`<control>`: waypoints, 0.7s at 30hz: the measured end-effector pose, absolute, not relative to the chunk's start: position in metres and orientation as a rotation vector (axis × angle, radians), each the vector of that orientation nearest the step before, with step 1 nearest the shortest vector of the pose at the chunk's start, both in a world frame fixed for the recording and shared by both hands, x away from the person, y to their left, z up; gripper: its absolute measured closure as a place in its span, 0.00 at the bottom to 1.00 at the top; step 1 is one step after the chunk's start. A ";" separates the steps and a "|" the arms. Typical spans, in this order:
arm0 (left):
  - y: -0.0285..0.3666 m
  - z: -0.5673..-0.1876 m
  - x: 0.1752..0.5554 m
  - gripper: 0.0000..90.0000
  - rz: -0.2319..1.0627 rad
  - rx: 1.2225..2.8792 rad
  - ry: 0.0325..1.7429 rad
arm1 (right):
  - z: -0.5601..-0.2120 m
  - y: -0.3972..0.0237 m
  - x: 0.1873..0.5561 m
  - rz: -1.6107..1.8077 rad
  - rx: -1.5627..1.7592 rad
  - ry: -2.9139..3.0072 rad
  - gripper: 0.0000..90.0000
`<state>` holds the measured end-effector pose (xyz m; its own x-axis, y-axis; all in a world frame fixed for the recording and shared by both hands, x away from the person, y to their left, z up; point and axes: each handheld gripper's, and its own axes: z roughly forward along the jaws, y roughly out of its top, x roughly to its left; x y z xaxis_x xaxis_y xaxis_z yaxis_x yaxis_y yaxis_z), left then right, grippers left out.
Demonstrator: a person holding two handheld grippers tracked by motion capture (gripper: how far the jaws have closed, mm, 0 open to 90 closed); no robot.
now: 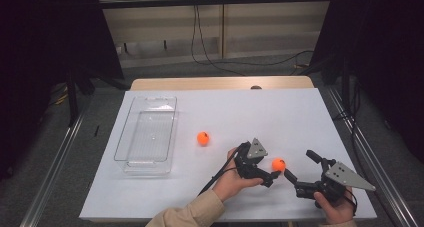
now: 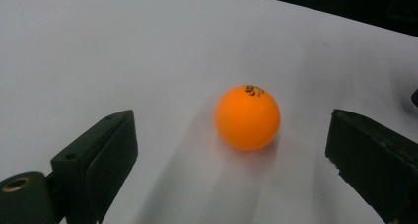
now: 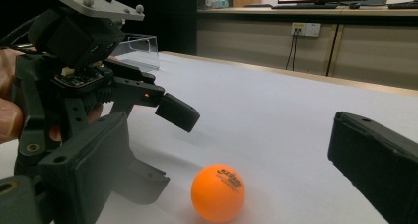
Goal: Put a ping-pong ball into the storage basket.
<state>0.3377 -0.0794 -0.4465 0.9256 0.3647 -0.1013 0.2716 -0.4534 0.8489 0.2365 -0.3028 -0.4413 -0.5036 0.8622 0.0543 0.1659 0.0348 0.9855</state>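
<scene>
An orange ball (image 1: 278,164) (image 2: 248,118) (image 3: 218,192) rests on the white table (image 1: 260,112), right of centre and near the front. My left gripper (image 1: 271,167) (image 2: 230,135) is open, its jaws standing wide on either side of the ball without touching it. From the right, my right gripper (image 1: 300,166) (image 3: 229,140) points at the same ball and is open too, with the ball low between its jaws. The right gripper view also has the left gripper (image 3: 162,150) just beyond the ball. A second orange ball (image 1: 202,138) lies further left.
A clear plastic bin (image 1: 147,132) (image 3: 140,49) stands on the left part of the table, with nothing in it. The table's front edge runs just below both hands. A wooden strip (image 1: 220,83) borders the far edge.
</scene>
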 end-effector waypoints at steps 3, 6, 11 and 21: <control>-0.081 -0.447 0.338 0.07 0.114 2.070 0.450 | -0.441 -0.303 0.237 1.515 1.043 1.730 0.02; -0.083 -0.447 0.338 0.08 0.111 2.068 0.443 | -0.441 -0.303 0.236 1.515 1.044 1.727 0.02; -0.085 -0.449 0.338 0.09 0.104 2.078 0.446 | -0.441 -0.303 0.237 1.518 1.046 1.724 0.02; -0.088 -0.451 0.339 0.14 0.079 2.091 0.449 | -0.442 -0.303 0.237 1.513 1.048 1.726 0.02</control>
<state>0.3389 -0.0884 -0.4507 0.9301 0.3468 -0.1211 0.2845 -0.4717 0.8346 0.2367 -0.3030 -0.4416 -0.5016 0.8633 0.0553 0.1677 0.0343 0.9852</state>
